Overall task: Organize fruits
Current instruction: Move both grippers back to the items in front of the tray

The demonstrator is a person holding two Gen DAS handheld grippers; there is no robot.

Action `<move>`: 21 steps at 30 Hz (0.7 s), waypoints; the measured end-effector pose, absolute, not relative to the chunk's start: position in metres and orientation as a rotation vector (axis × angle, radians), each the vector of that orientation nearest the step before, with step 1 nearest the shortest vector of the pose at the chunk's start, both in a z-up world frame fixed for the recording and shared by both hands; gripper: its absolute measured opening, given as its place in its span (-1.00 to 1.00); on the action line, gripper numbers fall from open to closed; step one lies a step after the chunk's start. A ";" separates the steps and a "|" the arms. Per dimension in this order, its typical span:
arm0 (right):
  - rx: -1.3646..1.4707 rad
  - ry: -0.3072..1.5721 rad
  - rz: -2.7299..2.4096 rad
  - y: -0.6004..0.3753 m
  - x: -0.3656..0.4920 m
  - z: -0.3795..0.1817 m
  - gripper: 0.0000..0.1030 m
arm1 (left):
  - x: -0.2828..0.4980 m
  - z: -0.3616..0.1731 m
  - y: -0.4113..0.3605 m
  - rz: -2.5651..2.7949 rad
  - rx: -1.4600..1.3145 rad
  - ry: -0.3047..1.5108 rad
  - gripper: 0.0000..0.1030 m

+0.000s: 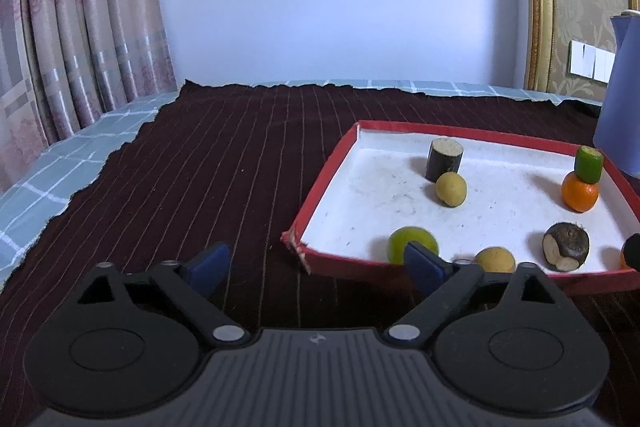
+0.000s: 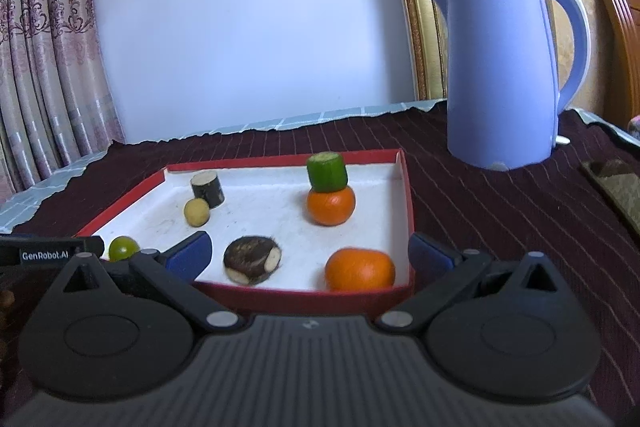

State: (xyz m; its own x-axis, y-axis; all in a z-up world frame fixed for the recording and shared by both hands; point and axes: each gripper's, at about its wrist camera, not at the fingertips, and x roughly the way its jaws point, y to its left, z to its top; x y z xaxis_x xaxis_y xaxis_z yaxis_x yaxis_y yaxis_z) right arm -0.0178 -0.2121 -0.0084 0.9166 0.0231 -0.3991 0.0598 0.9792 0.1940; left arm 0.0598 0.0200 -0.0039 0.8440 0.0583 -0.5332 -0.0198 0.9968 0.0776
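A red-rimmed white tray (image 1: 328, 167) (image 2: 406, 195) holds the fruits. In it lie a green lime (image 1: 412, 241) (image 2: 122, 247), two yellow balls (image 1: 451, 189) (image 1: 495, 259), a dark cylinder piece (image 1: 444, 159) (image 2: 207, 189), a brown chestnut-like piece (image 1: 566, 246) (image 2: 252, 259), an orange (image 2: 359, 269), and a second orange (image 1: 580, 193) (image 2: 331, 205) with a green cylinder (image 1: 589, 164) (image 2: 327, 172) on top. My left gripper (image 1: 318, 263) is open and empty at the tray's near left corner. My right gripper (image 2: 310, 255) is open and empty at the tray's near edge.
A blue electric kettle (image 2: 504, 67) stands behind the tray to the right. A dark striped cloth (image 1: 220, 167) covers the table, with a checked cloth under it. Curtains (image 1: 60, 27) hang at the left. A flat brownish object (image 2: 616, 183) lies at the far right.
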 end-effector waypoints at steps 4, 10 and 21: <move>0.223 0.412 0.001 -0.210 -0.028 -0.009 1.00 | 0.055 -0.008 0.025 0.049 0.067 0.572 0.87; 0.127 0.440 0.082 -0.191 -0.040 -0.006 1.00 | 0.047 -0.018 0.037 0.038 0.044 0.596 0.87; -0.001 0.505 0.237 -0.154 -0.057 -0.011 1.00 | 0.037 -0.027 0.051 0.031 -0.022 0.600 0.88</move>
